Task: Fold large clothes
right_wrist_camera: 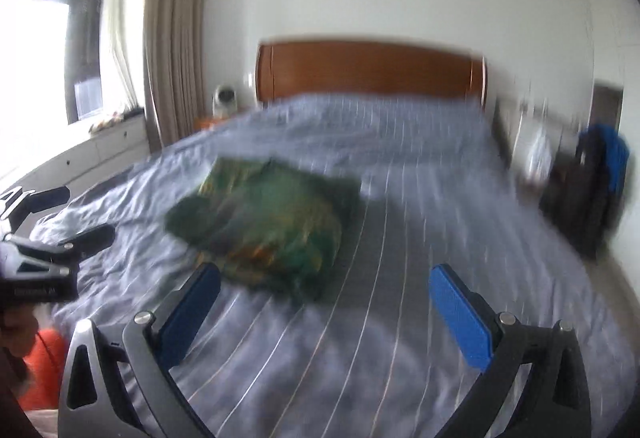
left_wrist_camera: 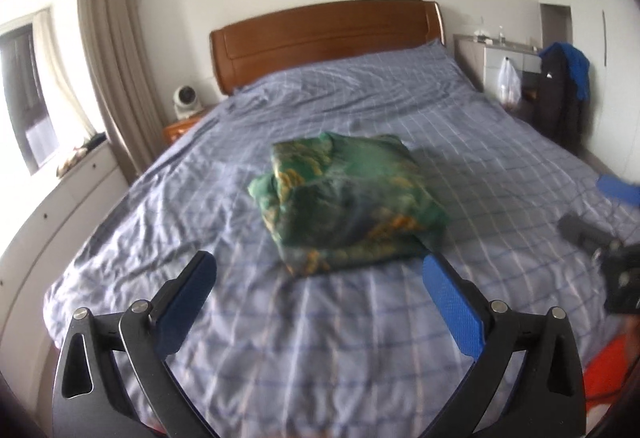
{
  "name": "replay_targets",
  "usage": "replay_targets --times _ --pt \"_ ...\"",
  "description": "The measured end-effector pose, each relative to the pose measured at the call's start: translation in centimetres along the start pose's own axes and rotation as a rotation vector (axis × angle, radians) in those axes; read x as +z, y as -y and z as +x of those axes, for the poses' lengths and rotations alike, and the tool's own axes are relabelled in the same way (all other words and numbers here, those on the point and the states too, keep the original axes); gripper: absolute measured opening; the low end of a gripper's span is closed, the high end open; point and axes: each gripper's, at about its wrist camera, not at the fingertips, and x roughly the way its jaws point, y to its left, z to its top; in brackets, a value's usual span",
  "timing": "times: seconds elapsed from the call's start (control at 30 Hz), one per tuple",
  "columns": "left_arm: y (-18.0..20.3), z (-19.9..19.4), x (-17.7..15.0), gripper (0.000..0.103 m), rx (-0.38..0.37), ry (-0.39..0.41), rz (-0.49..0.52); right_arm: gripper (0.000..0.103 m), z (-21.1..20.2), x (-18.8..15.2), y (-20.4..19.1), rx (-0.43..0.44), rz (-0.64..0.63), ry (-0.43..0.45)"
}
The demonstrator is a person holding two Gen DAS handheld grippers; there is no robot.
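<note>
Fig.: end-of-fold view, both wrist cams. Folded green garment (left_wrist_camera: 344, 198) lies as a compact bundle near the bed centre, on the blue checked bedspread (left_wrist_camera: 400, 98); bare cover on all sides of it, wide strip btw. bundle and the near edge. Headboard (left_wrist_camera: 320, 34) bounds the far end; curtain (left_wrist_camera: 108, 54) and window at left, white drawer unit (left_wrist_camera: 60, 198) along the left wall, dark bag w/ blue cloth (left_wrist_camera: 564, 90) at right.

Left gripper (left_wrist_camera: 320, 278): jaws wide apart, nothing btw. the pads, tips short of the bundle's near edge, pointing down at a slant over the cover. Right gripper (right_wrist_camera: 324, 286): likewise spread wide and empty, bundle ahead and to its left; this view is motion-blurred. Each gripper shows at the edge of the other's view, well apart. Small white fan (left_wrist_camera: 186, 100) on the nightstand beside the headboard.
</note>
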Motion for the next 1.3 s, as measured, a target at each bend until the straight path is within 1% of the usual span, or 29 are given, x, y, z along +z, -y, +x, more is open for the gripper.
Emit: replay_targets --times 0.1,0.2,0.27,0.37,0.47,0.6,0.77,1.1,1.3 --pt "0.2 -0.9 -0.7 0.103 0.005 -0.019 -0.035 0.103 -1.3 -1.0 -0.5 0.043 0.045 -0.069" --pt "0.3 -1.5 -1.3 0.103 -0.030 -0.059 -0.072 0.103 -2.4 -2.0 -1.2 0.011 0.024 -0.104" --pt "0.1 -1.7 -1.6 0.103 -0.038 -0.086 -0.101 0.103 -3.0 -2.4 -1.7 0.005 0.016 -0.119" --pt "0.2 -2.1 -1.8 0.103 -0.014 -0.102 -0.107 0.103 -3.9 -2.7 -1.9 0.002 0.039 -0.130" --pt "0.2 -2.5 -1.9 0.103 0.046 -0.124 -0.097 0.103 -4.6 -2.7 -2.1 0.001 0.048 -0.140" --pt "-0.2 -3.0 -2.0 0.103 0.032 -0.144 -0.090 0.103 -4.9 -2.3 -2.9 0.011 0.033 -0.144" --pt "-0.3 -3.6 -2.1 0.103 0.026 -0.148 -0.087 0.103 -5.3 -2.0 -3.8 0.017 0.014 -0.152" --pt "-1.2 -2.8 -2.4 0.103 0.048 -0.167 -0.116 0.103 -4.7 -2.3 -4.2 -0.020 -0.001 -0.176" --pt "-1.2 -3.0 -2.6 0.103 0.041 -0.146 -0.126 0.103 -4.5 -2.5 -4.3 -0.024 0.005 -0.182"
